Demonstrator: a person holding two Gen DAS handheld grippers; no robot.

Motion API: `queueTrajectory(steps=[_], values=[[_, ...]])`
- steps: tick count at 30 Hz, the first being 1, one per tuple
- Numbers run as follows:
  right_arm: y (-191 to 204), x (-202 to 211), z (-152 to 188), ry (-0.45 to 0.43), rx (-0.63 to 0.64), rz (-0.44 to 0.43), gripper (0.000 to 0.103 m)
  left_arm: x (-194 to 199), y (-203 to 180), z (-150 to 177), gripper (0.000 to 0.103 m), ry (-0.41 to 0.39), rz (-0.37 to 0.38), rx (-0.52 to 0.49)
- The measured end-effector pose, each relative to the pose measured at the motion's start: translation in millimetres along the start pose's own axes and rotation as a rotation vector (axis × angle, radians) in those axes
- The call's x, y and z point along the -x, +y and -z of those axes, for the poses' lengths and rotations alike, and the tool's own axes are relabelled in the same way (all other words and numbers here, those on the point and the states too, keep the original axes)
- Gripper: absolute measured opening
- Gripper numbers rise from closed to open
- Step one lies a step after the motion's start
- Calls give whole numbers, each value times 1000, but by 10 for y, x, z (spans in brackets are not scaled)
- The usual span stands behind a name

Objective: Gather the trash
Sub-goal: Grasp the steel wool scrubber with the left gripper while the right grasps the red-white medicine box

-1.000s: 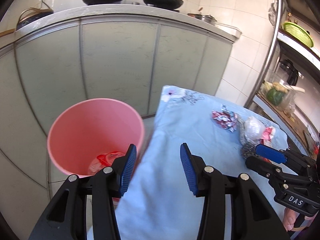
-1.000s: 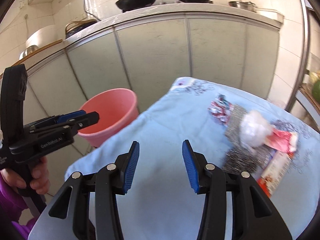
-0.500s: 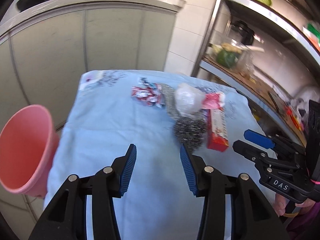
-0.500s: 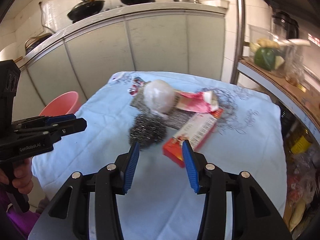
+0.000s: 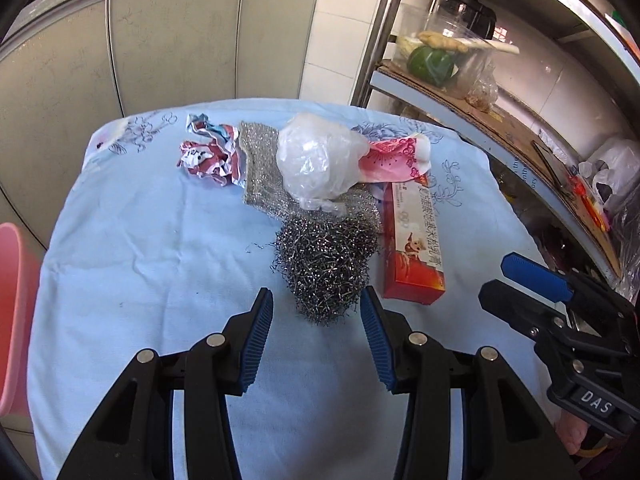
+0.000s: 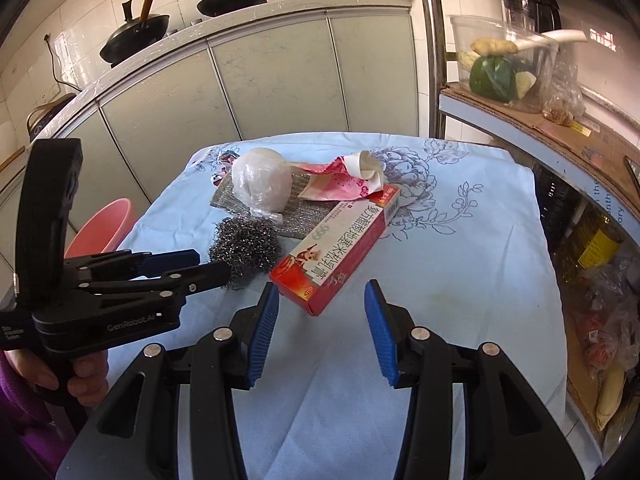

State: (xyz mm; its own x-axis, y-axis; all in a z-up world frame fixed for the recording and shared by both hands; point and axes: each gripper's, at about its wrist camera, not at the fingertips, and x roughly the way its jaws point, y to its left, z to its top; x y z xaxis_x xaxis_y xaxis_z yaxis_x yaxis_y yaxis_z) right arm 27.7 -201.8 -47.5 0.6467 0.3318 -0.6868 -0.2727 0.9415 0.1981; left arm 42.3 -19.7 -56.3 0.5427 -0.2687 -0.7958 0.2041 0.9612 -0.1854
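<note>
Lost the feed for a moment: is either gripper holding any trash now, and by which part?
Nothing is held. The left gripper is open, just short of the steel wool ball; the right gripper is open at the red box's near end.

Daylight fills both views, bright and slightly cool, strongest at the right where the shelf rack (image 5: pixel 472 92) and the white tiles (image 6: pixel 452 8) wash out toward glare. The crumpled plastic bag (image 5: pixel 316 164) shines with small highlights, and the steel wool (image 5: pixel 328 268) glitters. Shadows on the blue cloth (image 5: pixel 152 248) are soft and faint. Focus is sharp at the centre. Fisheye distortion bends the cabinet doors (image 6: pixel 280 80) into curves, and black vignetting closes the corners. The pink bin (image 5: pixel 16 320) at the left edge is smeared and overexposed.
</note>
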Motion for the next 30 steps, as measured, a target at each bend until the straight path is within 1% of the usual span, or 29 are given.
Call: queueTrajectory(steps=[6, 12, 15, 18, 20, 22, 23, 24, 25, 26, 30], values=[[-52, -47, -7, 15, -31, -10, 45, -96, -23, -54, 45, 21, 16, 24], [-74, -87, -16, 27, -48, -11, 45, -66, -42, -85, 45, 8, 28, 43], [-87, -119, -27, 35, -68, -18, 45, -97, -68, -88, 45, 4, 16, 34], [-87, -136, -40, 41, -74, -18, 46, -113, -90, -62, 45, -20, -18, 10], [-76, -141, -62, 39, -69, -13, 45, -118, -91, -50, 40, -18, -12, 3], [-69, -161, -98, 42, -78, -10, 46, -85, -80, -33, 29, -33, -15, -3], [-75, -171, -117, 44, -86, -11, 46, -60, -73, -27, 27, -40, -14, -7], [-78, -192, -144, 48, -104, -16, 47, -32, -63, -21, 25, -44, -10, -7], [-87, -206, -164, 49, -119, -18, 56, 8, -44, -13, 24, -50, -3, -7], [-93, -217, -180, 49, -133, -18, 61, 43, -27, -2, 23, -56, -3, -9], [-81, -324, -305, 69, -196, -10, 63, 206, 57, 51, 23, -83, -16, -12]])
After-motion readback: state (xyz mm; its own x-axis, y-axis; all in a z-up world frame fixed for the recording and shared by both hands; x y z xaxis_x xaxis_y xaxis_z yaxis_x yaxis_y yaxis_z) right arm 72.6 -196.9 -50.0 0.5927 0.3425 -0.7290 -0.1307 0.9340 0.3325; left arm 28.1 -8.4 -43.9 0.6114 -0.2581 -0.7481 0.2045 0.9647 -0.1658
